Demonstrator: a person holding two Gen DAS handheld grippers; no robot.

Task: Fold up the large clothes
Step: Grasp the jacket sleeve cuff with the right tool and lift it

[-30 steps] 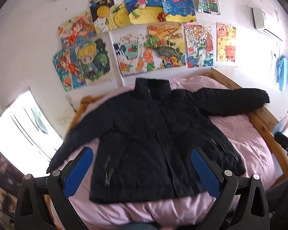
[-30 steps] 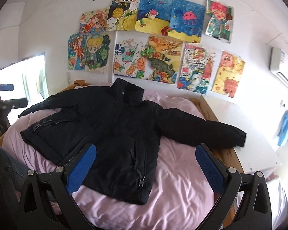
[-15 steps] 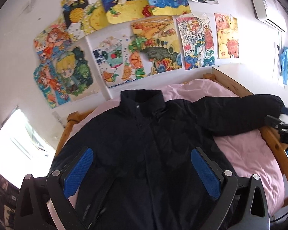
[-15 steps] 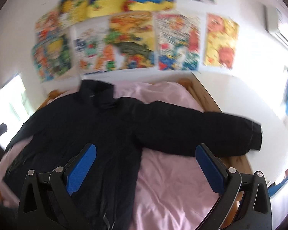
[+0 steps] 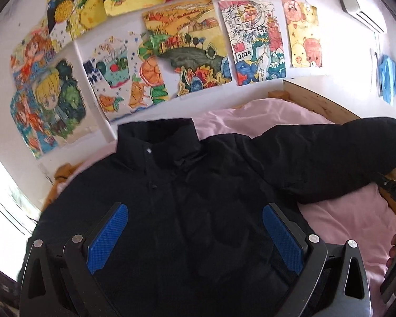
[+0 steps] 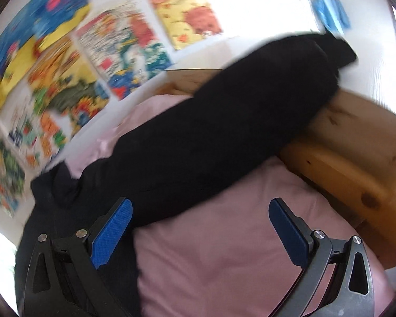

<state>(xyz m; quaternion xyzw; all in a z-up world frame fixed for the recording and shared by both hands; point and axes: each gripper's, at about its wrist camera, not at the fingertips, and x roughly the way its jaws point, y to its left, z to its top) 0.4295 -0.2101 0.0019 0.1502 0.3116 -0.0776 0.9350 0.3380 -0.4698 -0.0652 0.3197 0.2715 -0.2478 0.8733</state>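
Observation:
A black padded jacket [image 5: 187,200] lies front-up on a pink bedsheet [image 5: 343,224], collar toward the wall. Its right sleeve [image 5: 330,155] stretches out to the wooden bed rail. My left gripper [image 5: 195,235] is open and empty, low over the jacket's chest. My right gripper [image 6: 200,227] is open and empty over the sheet [image 6: 224,251], just below the sleeve [image 6: 224,132], whose cuff [image 6: 335,50] hangs over the bed frame. The right wrist view is motion-blurred.
A wooden bed frame [image 6: 356,163] borders the right side. Children's drawings [image 5: 187,52] cover the white wall behind. An air conditioner [image 5: 361,2] and a blue cloth [image 5: 389,79] are on the right wall. A bright window [image 5: 5,198] is at the left.
Both grippers have moved forward and down toward the jacket. The left now hovers over the chest; the right swung right toward the outstretched sleeve. The jacket has not moved.

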